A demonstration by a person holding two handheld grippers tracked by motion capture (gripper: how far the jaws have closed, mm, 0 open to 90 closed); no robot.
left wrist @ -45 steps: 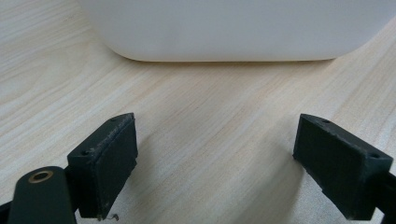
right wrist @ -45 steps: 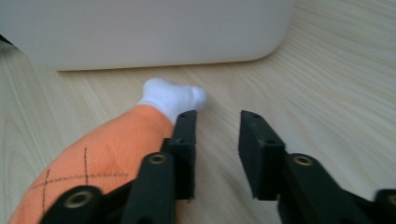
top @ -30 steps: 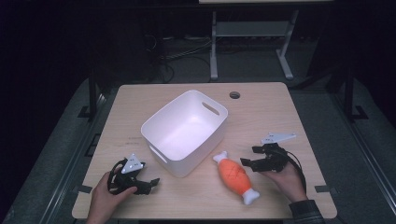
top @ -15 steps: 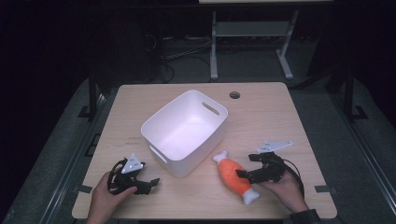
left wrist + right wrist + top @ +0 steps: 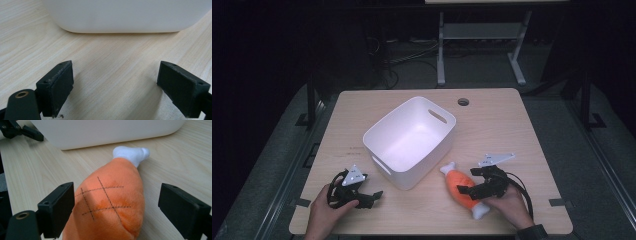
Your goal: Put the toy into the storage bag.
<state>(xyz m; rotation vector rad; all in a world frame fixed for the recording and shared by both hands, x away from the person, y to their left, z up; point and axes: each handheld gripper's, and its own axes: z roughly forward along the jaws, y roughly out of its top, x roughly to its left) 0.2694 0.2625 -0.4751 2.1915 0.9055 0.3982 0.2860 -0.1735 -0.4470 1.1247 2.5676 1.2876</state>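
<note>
Right gripper view puts the orange plush drumstick (image 5: 112, 200) between your right gripper's (image 5: 116, 207) jaws, which have just been opening and stand wide; the left pad looks to brush the plush, the right one stands clear. From the high view, the drumstick (image 5: 462, 191) lies on the wooden table (image 5: 512, 130), just beside the white bin (image 5: 409, 140). Your left gripper (image 5: 372, 196) rests near the bin's other corner, its jaws apart over bare wood.
</note>
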